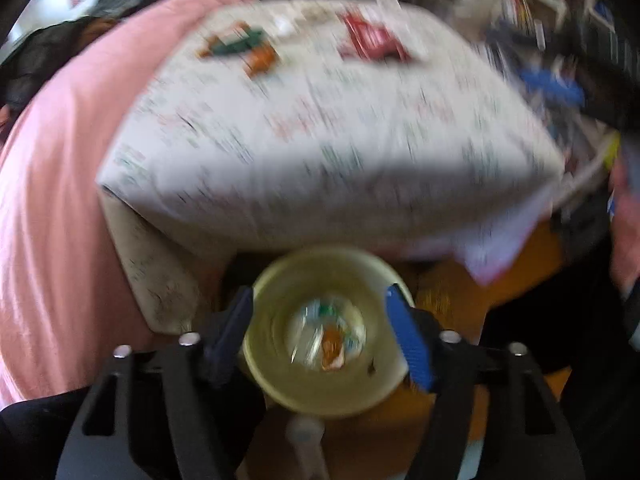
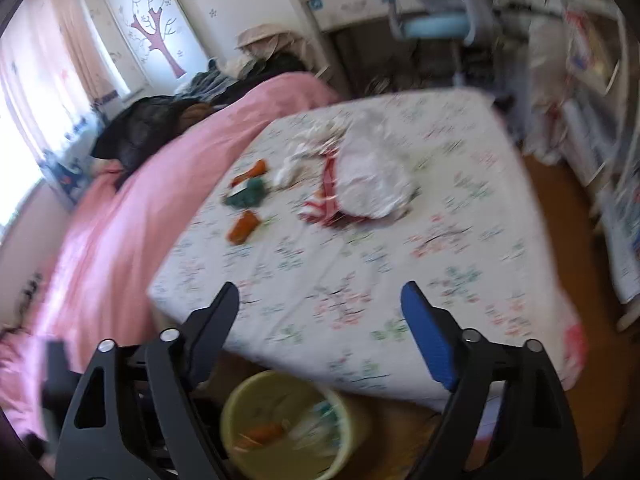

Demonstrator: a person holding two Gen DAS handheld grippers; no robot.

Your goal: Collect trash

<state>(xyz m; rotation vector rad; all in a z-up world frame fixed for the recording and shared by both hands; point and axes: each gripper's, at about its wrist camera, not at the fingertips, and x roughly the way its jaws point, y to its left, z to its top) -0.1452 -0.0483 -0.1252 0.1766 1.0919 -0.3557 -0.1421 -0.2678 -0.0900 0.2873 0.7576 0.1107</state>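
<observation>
In the left wrist view, a pink blanket (image 1: 60, 200) fills the space to the left of the left gripper (image 1: 320, 308) and rises above it. Straight ahead of the gripper is the corner of a bed with a flowered sheet (image 1: 320, 140). Far beyond the fingers, on this sheet, lie an orange and green wrapper (image 1: 244, 48) and, to its right, a red wrapper (image 1: 372, 42). The picture is blurred, so I cannot tell more about them. The left gripper stands wide, and nothing is pressed between its fingers. Directly below the gap between the fingers is a yellow trash bin (image 1: 324, 336) on the brown floor (image 1: 460, 292). We look into its mouth, and some scraps lie at its bottom. At the far right of the gripper a hand (image 1: 624, 236) shows at the edge.

In the right wrist view, the pink blanket (image 2: 112, 248) lies to the left of the right gripper (image 2: 320, 300). This gripper is also wide and holds nothing. Ahead of it, further up the flowered sheet (image 2: 360, 280), lie small orange and green pieces of trash (image 2: 246, 204). To their right is a crumpled white plastic bag (image 2: 372, 176) with red wrapping (image 2: 328, 200) beside it. All of them are well apart from the fingers. The yellow trash bin (image 2: 288, 424) stands below the gripper, near its left finger, with trash inside. The brown floor (image 2: 560, 184) and shelves are at the far right.
</observation>
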